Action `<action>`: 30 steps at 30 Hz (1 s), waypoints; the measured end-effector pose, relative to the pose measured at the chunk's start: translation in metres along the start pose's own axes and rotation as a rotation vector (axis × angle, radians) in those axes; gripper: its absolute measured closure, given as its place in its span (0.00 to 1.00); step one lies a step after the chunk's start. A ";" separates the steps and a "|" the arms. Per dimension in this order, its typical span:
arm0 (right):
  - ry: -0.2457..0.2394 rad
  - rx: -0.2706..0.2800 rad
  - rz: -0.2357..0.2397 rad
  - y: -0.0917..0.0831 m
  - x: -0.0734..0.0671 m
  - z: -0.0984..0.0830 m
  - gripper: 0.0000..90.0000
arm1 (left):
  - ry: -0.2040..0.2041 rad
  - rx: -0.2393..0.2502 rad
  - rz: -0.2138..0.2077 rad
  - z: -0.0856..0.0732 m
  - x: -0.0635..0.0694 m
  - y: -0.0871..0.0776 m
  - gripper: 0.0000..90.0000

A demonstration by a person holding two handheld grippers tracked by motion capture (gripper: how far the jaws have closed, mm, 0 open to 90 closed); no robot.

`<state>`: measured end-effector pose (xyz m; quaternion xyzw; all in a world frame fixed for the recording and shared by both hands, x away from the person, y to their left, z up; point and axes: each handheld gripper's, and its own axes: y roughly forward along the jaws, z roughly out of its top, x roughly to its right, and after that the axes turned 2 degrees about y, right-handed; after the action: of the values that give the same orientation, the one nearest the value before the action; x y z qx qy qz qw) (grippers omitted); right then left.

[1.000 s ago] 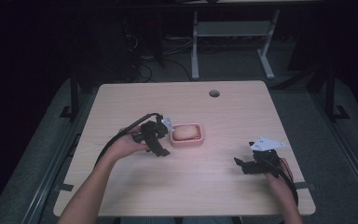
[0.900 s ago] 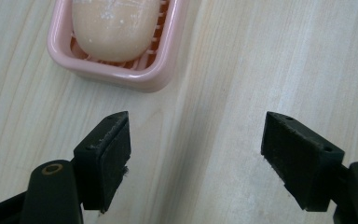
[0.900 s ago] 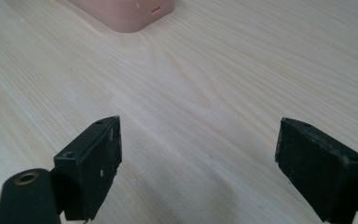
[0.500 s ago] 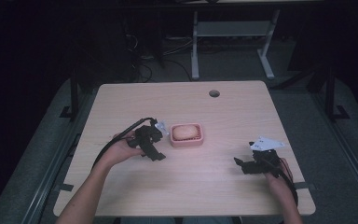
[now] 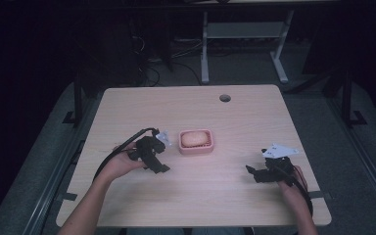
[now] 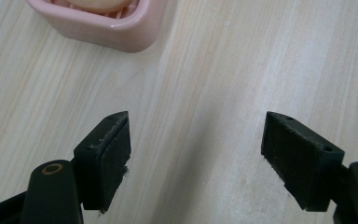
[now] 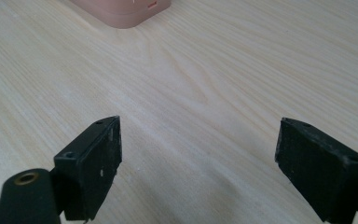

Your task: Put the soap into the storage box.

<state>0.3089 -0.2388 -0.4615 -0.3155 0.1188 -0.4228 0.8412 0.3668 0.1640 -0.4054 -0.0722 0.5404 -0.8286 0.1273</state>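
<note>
Two grippers are being held low over the pale wooden table (image 5: 235, 117), one at each side of the lower half of the high view. The left gripper (image 5: 157, 165) is being kept left of centre, its jaws spread wide with nothing between them. Just to its right, near the middle of the frame, the pink dish (image 5: 196, 142) with a pale rounded bar of soap (image 5: 194, 138) in it is sitting apart from the jaws; in the left gripper view the dish is lying at the upper left edge. The right gripper (image 5: 254, 174) is being held at lower right, well apart from the dish, its jaws likewise spread and empty.
</note>
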 end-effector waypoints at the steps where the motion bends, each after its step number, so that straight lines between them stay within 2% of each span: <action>1: 0.001 0.000 -0.001 0.000 0.000 0.000 0.15 | -0.003 -0.002 -0.003 -0.001 0.001 -0.001 0.27; 15: 0.003 -0.008 -0.003 0.000 0.001 -0.001 0.15 | -0.029 0.008 -0.001 -0.022 0.006 -0.004 0.26; 20: 0.006 -0.011 -0.005 0.000 0.001 -0.002 0.15 | -0.054 0.027 -0.001 -0.030 0.007 -0.006 0.26; 30: 0.007 -0.009 -0.008 0.000 0.001 -0.003 0.15 | -0.060 0.046 0.011 -0.042 0.012 -0.012 0.26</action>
<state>0.3082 -0.2413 -0.4633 -0.3183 0.1223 -0.4265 0.8377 0.3431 0.2019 -0.4116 -0.0910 0.5174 -0.8377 0.1495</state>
